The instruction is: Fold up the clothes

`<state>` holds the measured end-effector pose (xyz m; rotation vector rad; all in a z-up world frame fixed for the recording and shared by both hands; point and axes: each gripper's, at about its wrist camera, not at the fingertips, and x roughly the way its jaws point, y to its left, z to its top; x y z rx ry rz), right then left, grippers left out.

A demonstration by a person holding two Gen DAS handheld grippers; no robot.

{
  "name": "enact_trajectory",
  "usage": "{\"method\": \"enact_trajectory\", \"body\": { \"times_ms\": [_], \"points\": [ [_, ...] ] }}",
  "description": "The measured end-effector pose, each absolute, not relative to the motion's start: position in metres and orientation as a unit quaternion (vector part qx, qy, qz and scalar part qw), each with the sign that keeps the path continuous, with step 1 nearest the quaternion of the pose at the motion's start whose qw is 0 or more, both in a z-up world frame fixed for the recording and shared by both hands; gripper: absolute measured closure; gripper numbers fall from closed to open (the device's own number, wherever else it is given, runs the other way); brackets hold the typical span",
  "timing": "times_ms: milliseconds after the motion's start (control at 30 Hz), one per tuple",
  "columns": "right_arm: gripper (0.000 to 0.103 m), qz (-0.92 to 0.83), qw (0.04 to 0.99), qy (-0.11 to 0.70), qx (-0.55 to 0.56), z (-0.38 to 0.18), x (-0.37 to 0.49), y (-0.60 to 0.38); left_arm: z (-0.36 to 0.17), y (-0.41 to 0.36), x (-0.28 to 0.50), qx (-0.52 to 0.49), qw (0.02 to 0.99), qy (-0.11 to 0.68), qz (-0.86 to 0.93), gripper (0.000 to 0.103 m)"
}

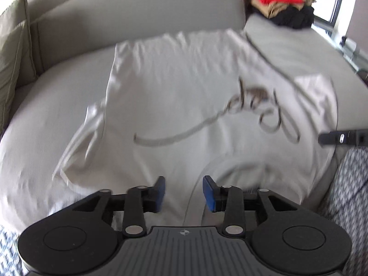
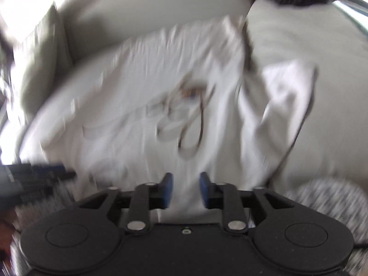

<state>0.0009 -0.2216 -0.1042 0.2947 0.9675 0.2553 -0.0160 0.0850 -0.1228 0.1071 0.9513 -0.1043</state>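
A white T-shirt (image 1: 174, 96) with a grey looping script print lies spread flat on a grey sofa seat (image 1: 46, 105), collar end near me, hem toward the backrest. It also shows, blurred, in the right wrist view (image 2: 142, 96). My left gripper (image 1: 184, 192) is open and empty, just above the shirt's near edge by the collar. My right gripper (image 2: 186, 189) is open and empty over the near edge of the shirt. The right gripper's tip shows at the right edge of the left wrist view (image 1: 342, 138).
A pile of red, tan and black clothes (image 1: 283, 2) sits at the back right of the sofa. A cushion (image 1: 11, 41) stands at the left. A patterned rug (image 1: 349, 184) lies at the right. The other gripper (image 2: 30, 177) shows at the left.
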Motion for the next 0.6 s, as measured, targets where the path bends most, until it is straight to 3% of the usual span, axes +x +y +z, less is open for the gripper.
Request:
{"method": "enact_trajectory", "body": {
  "times_ms": [33, 167, 333, 500, 600],
  "points": [
    [0.045, 0.108, 0.873, 0.445, 0.165, -0.099, 0.007, -0.234, -0.122, 0.082, -0.010, 0.051, 0.889, 0.452, -0.054, 0.065],
    [0.046, 0.040, 0.875, 0.400, 0.271, -0.100, 0.033, -0.298, -0.133, 0.068, 0.011, 0.029, 0.885, 0.460, -0.067, 0.065],
    [0.055, -0.043, 0.849, 0.376, 0.369, -0.125, 0.051, -0.367, -0.152, 0.063, 0.022, 0.010, 0.874, 0.481, -0.068, 0.064],
    [0.061, -0.007, 0.825, 0.381, 0.417, -0.150, 0.072, -0.387, -0.159, 0.065, 0.022, -0.001, 0.870, 0.488, -0.068, 0.062],
    [0.074, 0.001, 0.832, 0.384, 0.400, -0.159, 0.086, -0.383, -0.160, 0.063, 0.023, 0.003, 0.870, 0.489, -0.066, 0.062]
  ]
}}
